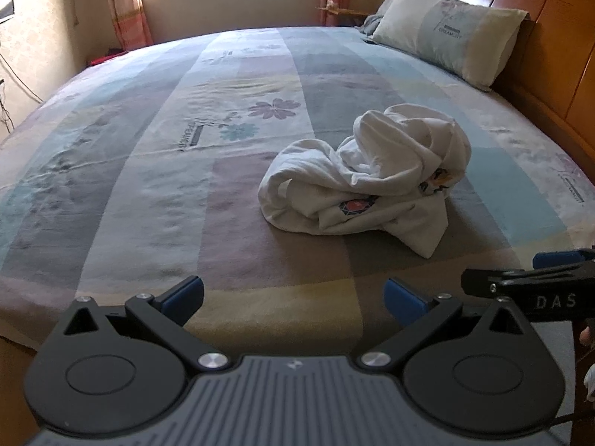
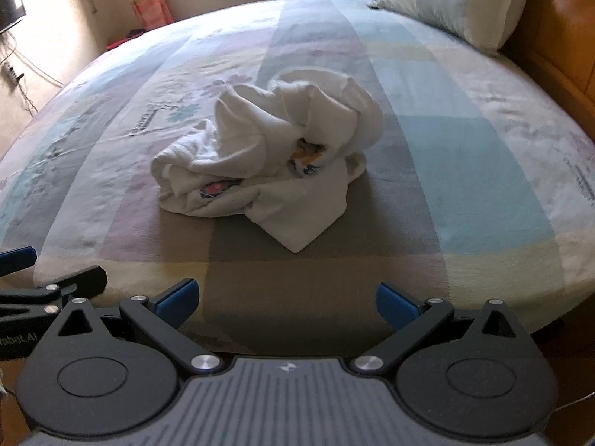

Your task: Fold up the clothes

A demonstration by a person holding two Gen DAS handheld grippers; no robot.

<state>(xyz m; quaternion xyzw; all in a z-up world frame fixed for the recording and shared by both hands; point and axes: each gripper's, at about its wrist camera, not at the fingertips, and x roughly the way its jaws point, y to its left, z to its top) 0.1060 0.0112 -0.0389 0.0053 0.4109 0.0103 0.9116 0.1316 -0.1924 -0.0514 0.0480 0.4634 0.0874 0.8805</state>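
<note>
Evidently nothing is folded yet — the crumpled white garment (image 2: 267,152) at twelve o'clock must be grasped; left gripper (image 1: 293,299) and right gripper (image 2: 284,303) are held wide apart.

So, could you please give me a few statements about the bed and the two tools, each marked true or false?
1. The white garment lies crumpled in a heap on the bed. True.
2. The left tool is shut on the garment. False: it is open, short of the cloth.
3. The right tool is open and holds nothing. True.
4. The garment is already folded flat. False: it is bunched up, with coloured print showing between the folds.
5. A pillow rests by the wooden headboard. True.
</note>
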